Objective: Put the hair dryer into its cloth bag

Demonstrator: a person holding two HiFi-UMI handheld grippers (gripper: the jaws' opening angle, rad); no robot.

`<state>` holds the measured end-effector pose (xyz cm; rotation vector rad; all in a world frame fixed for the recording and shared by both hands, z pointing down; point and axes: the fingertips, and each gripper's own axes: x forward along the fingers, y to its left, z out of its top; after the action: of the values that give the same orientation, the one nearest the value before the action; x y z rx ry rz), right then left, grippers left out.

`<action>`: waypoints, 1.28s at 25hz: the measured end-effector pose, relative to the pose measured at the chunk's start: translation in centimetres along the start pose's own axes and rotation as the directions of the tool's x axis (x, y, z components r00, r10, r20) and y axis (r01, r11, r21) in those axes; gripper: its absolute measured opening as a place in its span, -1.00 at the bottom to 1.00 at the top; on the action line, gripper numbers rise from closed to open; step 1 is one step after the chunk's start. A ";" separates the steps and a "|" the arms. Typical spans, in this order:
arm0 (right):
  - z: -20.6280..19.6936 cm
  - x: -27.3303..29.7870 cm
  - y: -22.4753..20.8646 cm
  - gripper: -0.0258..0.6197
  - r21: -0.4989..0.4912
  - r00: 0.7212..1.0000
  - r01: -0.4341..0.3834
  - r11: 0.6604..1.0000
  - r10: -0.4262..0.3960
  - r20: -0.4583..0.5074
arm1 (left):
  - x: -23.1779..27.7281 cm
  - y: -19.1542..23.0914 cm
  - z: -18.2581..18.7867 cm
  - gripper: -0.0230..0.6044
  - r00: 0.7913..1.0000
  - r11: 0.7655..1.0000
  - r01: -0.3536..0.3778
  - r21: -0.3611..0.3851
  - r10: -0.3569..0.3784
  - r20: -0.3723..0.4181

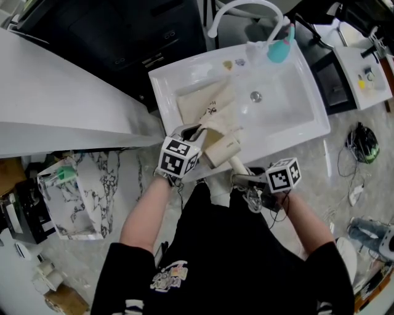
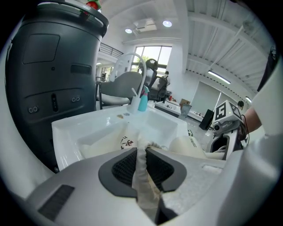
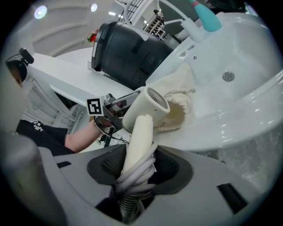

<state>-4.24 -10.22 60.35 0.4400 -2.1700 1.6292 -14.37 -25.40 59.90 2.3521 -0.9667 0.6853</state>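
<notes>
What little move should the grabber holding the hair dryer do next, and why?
Probably the right gripper should ease the hair dryer head-first into the cloth bag: the dryer's head sits right beside the bag's open mouth, and the left gripper is pinching the bag's rim to hold it.

It looks like a washroom mock-up inside an open lab or workshop hall. The white washbasin (image 1: 295, 136), with its curved faucet (image 1: 243, 5) and teal bottle (image 1: 280, 50), stands over marbled flooring (image 1: 123, 178). Loose cables (image 1: 363, 144), a cluttered white workbench (image 1: 360, 92) and long ceiling strip lights (image 2: 219, 77) surround it.
</notes>
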 end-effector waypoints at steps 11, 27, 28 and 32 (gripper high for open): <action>-0.2 2.1 -0.6 -0.32 0.094 0.997 -0.030 0.995 0.037 -0.069 | -0.1 -0.5 0.0 -0.76 1.000 0.998 0.018 0.059 -0.017 -0.004; 6.7 4.9 -3.2 -0.32 0.262 0.995 0.074 0.962 -0.088 0.044 | -0.2 -1.5 -0.3 -0.76 0.999 0.995 0.049 0.090 -0.048 -0.019; 6.9 5.1 -3.3 -0.32 0.259 0.995 0.080 0.963 -0.095 0.043 | -0.2 -1.4 -0.2 -0.76 0.999 0.995 0.047 0.087 -0.046 -0.016; 7.5 5.8 -3.8 -0.32 0.258 0.992 0.108 0.960 -0.122 0.037 | -0.5 -1.2 -0.1 -0.76 0.999 0.995 0.048 0.082 -0.048 -0.012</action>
<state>-8.43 -18.54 64.48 0.6775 -1.9355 1.8571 -13.81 -24.36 59.31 2.4323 -0.8904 0.7301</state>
